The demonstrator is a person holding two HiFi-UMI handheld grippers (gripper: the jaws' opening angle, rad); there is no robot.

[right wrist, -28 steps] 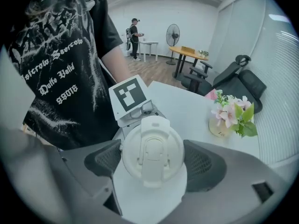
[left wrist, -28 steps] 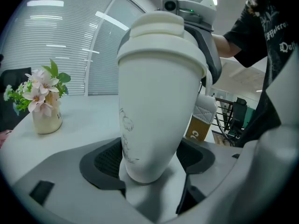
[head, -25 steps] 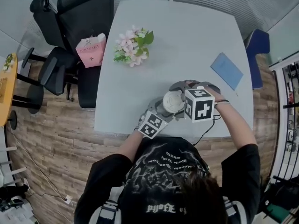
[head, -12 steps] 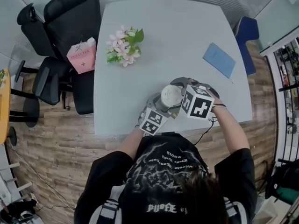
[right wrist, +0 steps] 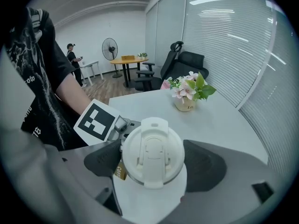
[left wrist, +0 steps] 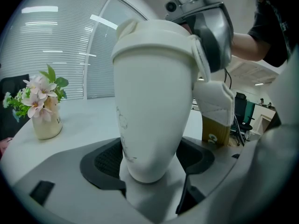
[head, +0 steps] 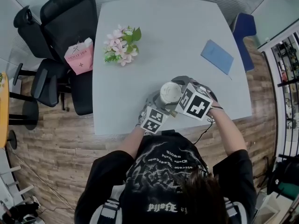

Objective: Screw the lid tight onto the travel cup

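Note:
A cream travel cup (left wrist: 154,111) stands upright near the table's front edge, and my left gripper (left wrist: 149,171) is shut on its lower body, with a dark pad on each side. The cream flip-top lid (right wrist: 152,155) sits on the cup's rim. My right gripper (right wrist: 153,164) comes down from above and is shut on the lid, one pad against each side of its edge. In the head view the lid (head: 170,93) shows between the left gripper (head: 161,102) and the right gripper (head: 174,90). The left gripper view shows a finger (left wrist: 212,36) of the right gripper at the lid's side.
A small vase of pink flowers (head: 120,45) stands at the table's back left. A blue notebook (head: 216,56) lies at the right. Black office chairs (head: 65,13), one with a pink bag (head: 78,56), stand left of the table (head: 154,27). A blue chair (head: 243,27) is at the far right.
The right gripper's marker cube has turned a little around the lid. The cup and the left gripper stay in place near the table's front edge.

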